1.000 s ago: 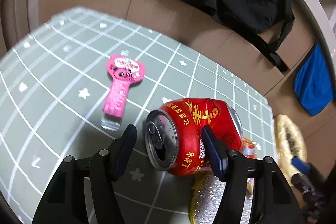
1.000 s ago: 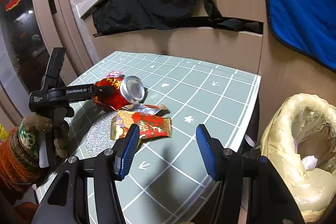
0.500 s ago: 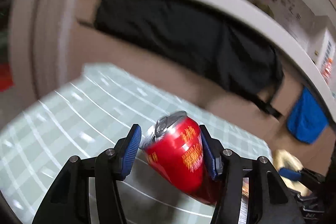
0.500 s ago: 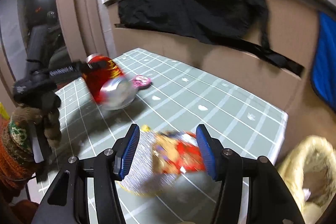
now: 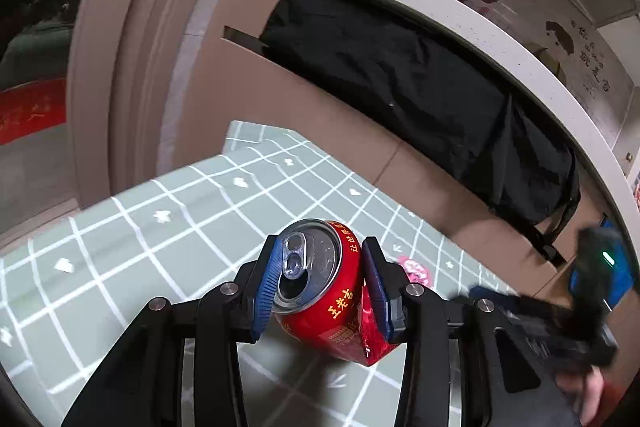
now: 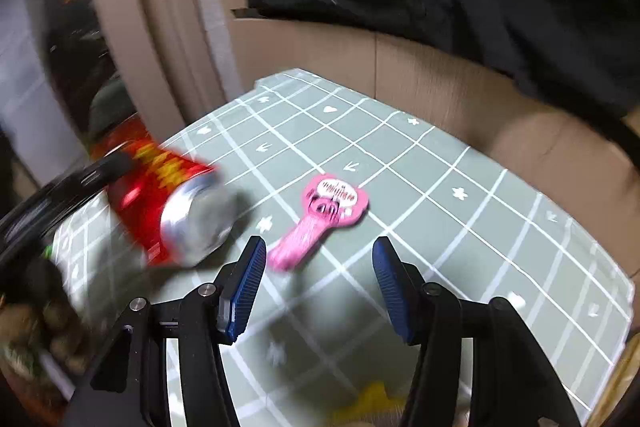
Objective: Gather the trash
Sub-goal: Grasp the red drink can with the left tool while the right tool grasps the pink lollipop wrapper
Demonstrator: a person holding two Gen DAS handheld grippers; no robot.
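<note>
My left gripper is shut on a dented red drink can and holds it above the green grid tablecloth, open top toward the camera. In the right wrist view the same can shows blurred at the left, in the left gripper. My right gripper is open and empty above the table, just short of a pink wrapper lying flat. A bit of the pink wrapper shows behind the can. A yellow scrap lies under the right gripper.
A cardboard wall with black clothing draped over it runs behind the table. A door frame stands at the left. The table's right edge drops off. The right gripper shows blurred at lower right.
My left gripper closed on the can and lifted it off the table, tilting upward. My right gripper swung left from the red snack packet toward the pink wrapper.
</note>
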